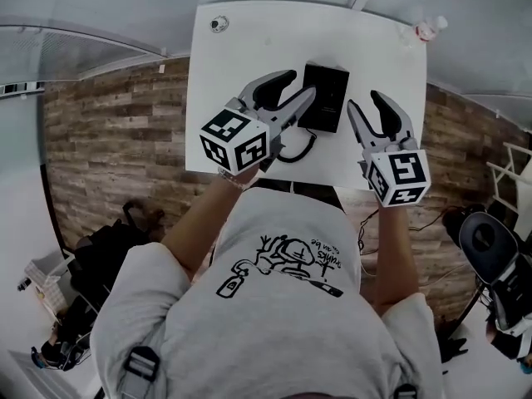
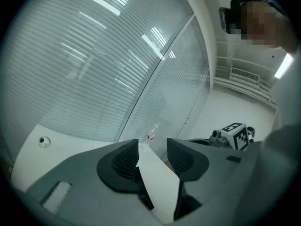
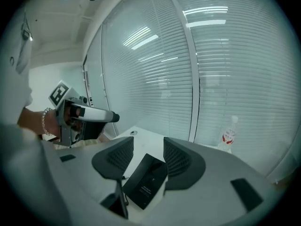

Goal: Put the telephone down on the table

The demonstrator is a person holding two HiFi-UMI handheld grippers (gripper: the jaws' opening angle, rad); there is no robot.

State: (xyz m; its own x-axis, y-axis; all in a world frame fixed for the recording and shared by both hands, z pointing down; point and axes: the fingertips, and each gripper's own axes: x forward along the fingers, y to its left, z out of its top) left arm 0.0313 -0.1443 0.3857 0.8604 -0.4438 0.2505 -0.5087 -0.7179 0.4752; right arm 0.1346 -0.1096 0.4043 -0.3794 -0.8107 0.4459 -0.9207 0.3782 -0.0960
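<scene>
Left gripper (image 1: 302, 84) is hanging over the near-left part of the table (image 1: 249, 40), jaws sitting narrowly apart, gripping nothing. Right gripper (image 1: 363, 100) is hovering over the table's near-right part, jaws likewise slightly apart and empty. Black telephone (image 1: 324, 96) is lying flat on the table around its middle, between the two grippers, neither touching it. Its cord (image 1: 295, 152) is trailing toward the table's near edge. Bottle (image 1: 430, 28) is standing at the table's far-right corner.

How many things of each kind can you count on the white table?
Telephone: 1
Bottle: 1
Small round thing: 1
Total: 3
</scene>
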